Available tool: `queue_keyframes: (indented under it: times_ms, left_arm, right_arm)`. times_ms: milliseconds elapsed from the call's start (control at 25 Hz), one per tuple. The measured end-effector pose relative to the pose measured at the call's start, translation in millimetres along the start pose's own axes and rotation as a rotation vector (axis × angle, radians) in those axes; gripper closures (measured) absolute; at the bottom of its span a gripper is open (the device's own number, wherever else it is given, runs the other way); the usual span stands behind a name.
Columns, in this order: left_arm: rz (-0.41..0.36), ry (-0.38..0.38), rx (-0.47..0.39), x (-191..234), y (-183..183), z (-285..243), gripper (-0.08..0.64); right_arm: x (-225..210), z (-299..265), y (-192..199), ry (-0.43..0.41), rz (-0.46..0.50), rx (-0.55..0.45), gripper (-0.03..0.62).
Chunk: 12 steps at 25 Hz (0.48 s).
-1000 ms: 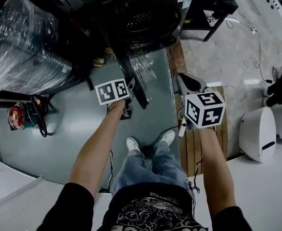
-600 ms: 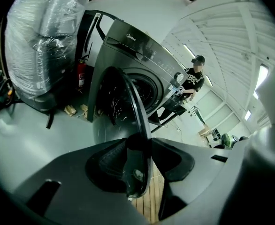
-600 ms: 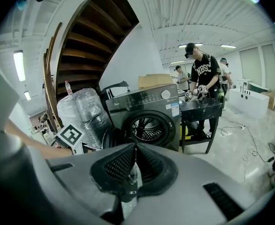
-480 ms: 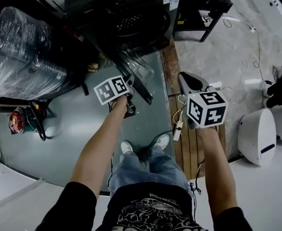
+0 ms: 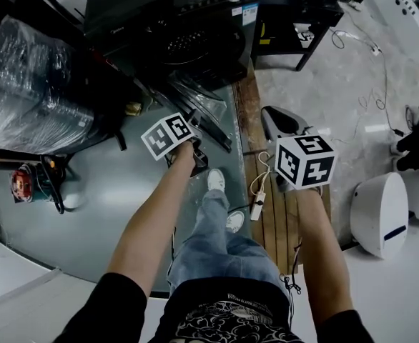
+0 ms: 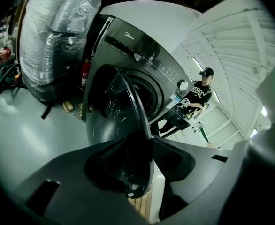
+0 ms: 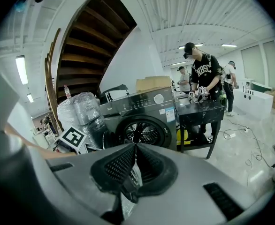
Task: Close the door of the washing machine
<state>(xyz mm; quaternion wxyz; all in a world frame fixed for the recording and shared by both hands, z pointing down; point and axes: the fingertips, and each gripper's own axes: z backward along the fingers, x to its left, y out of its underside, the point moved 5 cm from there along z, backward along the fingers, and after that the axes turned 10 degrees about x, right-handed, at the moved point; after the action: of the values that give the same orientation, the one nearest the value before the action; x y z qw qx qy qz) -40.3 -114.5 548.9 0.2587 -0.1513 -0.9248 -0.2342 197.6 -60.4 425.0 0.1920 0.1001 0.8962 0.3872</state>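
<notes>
The dark washing machine [image 5: 188, 27] stands at the top of the head view, its round door [image 5: 209, 109] swung out towards me. In the left gripper view the door's rim [image 6: 128, 93] runs straight in between the jaws. My left gripper [image 6: 149, 146] has just been opening, but its pads still lie against that rim on both sides. In the head view it [image 5: 193, 123] sits at the door's free edge. My right gripper [image 5: 270, 116] hangs apart to the right of the door. Its pads [image 7: 121, 165] meet at the tip with nothing held, and it faces the drum [image 7: 142, 132].
A plastic-wrapped bundle [image 5: 31, 84] stands left of the machine, with a red canister [image 5: 23, 181] on the floor below it. A black table [image 5: 302, 6] adjoins the machine's right side, people [image 7: 201, 78] beside it. A white power strip [image 5: 256, 206] lies on wooden slats [image 5: 281, 213]. White units [image 5: 385, 206] stand right.
I have stepped forward and both grippers have moved towards the machine. The left gripper stays on the door's rim, and the door's free edge has swung a little towards the machine.
</notes>
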Motion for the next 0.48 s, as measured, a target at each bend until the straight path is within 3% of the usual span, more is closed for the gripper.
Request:
queue_keyframes:
  times_ms: [480]
  left_arm:
    - [0.102,0.011,-0.061,-31,-12,-31,0.368]
  right_arm:
    - [-25,-36,-37,-0.013,0.015,-0.009,0.569]
